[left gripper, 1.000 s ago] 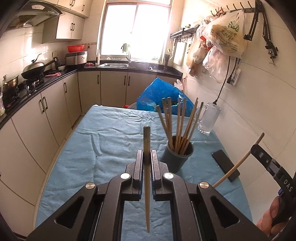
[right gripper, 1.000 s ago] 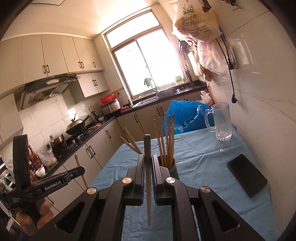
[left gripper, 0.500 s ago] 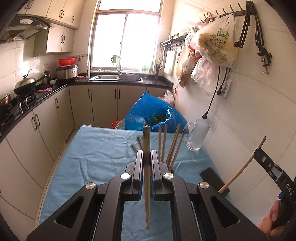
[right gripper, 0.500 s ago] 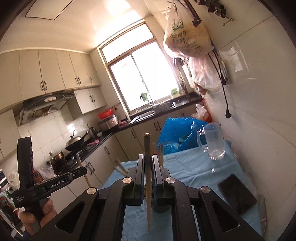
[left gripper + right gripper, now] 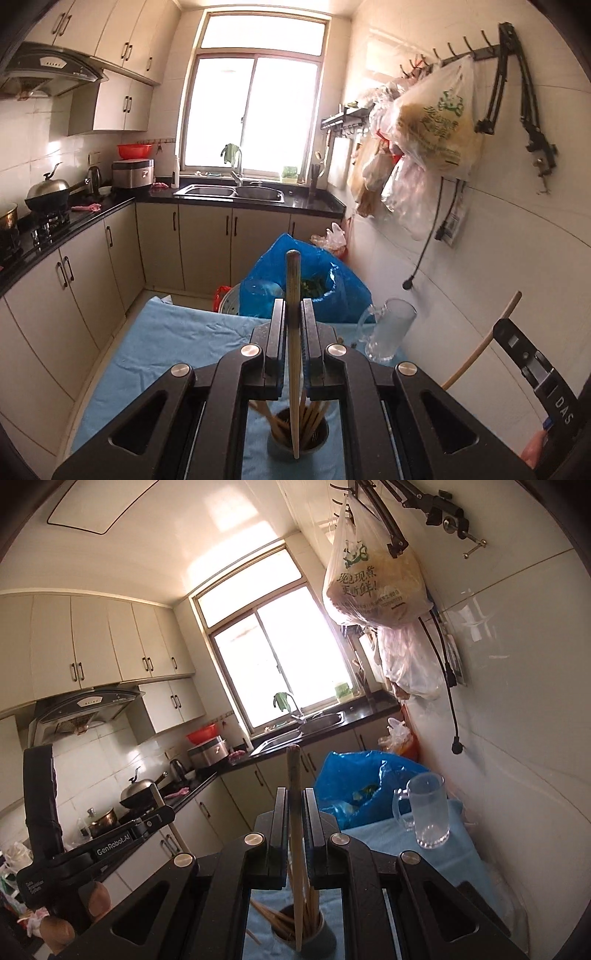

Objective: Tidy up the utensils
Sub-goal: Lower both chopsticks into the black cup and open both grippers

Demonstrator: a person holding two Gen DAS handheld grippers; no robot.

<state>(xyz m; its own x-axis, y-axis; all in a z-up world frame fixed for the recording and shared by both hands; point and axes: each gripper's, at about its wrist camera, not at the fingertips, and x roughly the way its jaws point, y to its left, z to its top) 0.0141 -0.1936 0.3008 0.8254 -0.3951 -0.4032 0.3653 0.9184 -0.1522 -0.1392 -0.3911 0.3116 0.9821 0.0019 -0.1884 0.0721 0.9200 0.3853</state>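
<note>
My left gripper (image 5: 293, 306) is shut on a wooden chopstick (image 5: 293, 332), held upright. Its lower end hangs over the dark grey utensil cup (image 5: 299, 445), which holds several chopsticks, on the blue cloth. My right gripper (image 5: 294, 797) is shut on another wooden chopstick (image 5: 295, 834), also upright, with its lower end over the same cup (image 5: 304, 938). The right gripper shows at the right edge of the left wrist view (image 5: 532, 365), and the left gripper at the left edge of the right wrist view (image 5: 110, 845).
A glass mug (image 5: 389, 332) stands on the blue tablecloth (image 5: 177, 332) near the wall. A blue plastic bag (image 5: 325, 288) sits beyond the table's far end. Kitchen cabinets (image 5: 74, 277) run along the left. Bags (image 5: 436, 125) hang on the right wall.
Both grippers have risen and moved over the cup. The cup went from ahead of the fingers to below them, and both chopstick ends now hang over its mouth.
</note>
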